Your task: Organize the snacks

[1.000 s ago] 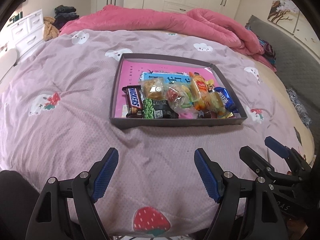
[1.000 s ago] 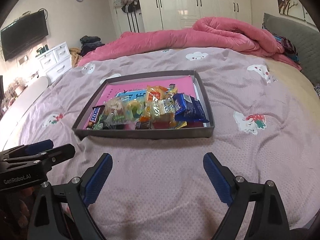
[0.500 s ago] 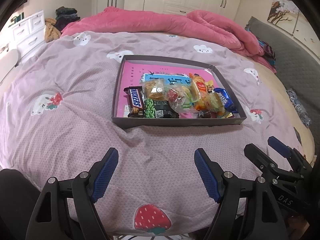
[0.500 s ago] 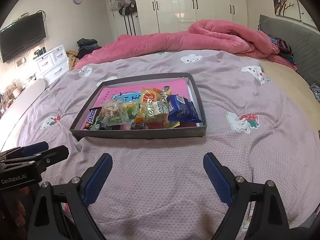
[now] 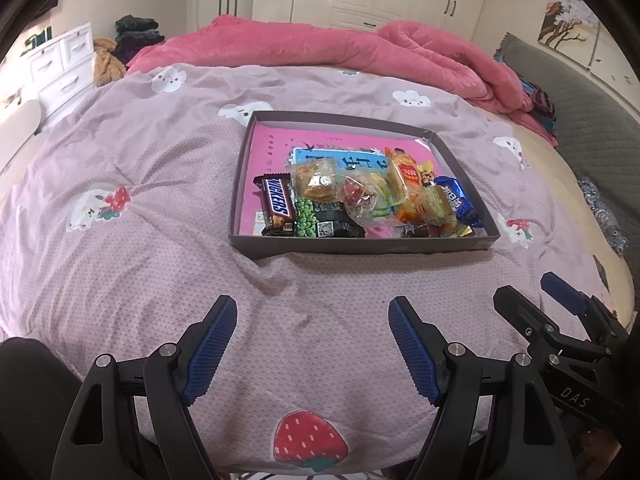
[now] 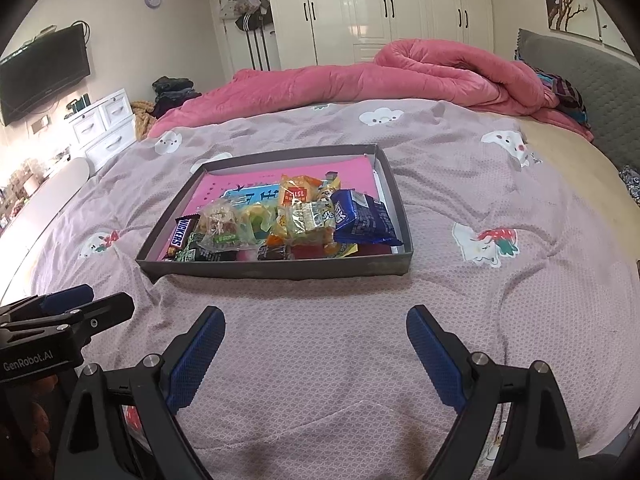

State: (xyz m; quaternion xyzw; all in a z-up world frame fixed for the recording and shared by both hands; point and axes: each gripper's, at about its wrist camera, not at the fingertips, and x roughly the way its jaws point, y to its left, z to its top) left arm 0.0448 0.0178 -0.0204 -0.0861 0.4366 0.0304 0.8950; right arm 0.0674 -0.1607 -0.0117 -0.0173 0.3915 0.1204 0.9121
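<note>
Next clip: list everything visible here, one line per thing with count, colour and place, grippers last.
tray: one, grey, middle of the bed.
Snickers bar: one, brown, tray's near-left area.
green pea packet: one, green and black, beside the Snickers bar.
blue snack packet: one, blue, tray's right side.
clear-wrapped snacks: several, yellow and orange, piled mid-tray.
pink sheet: one, lining the tray.
bedspread: one, mauve with cloud and strawberry prints.
duvet: one, pink, bunched at the far end.
wardrobe: white, back wall.
drawer unit: white, left.
television: one, black, left wall.
left gripper: blue fingers, open, empty.
right gripper: blue fingers, open, empty.
</note>
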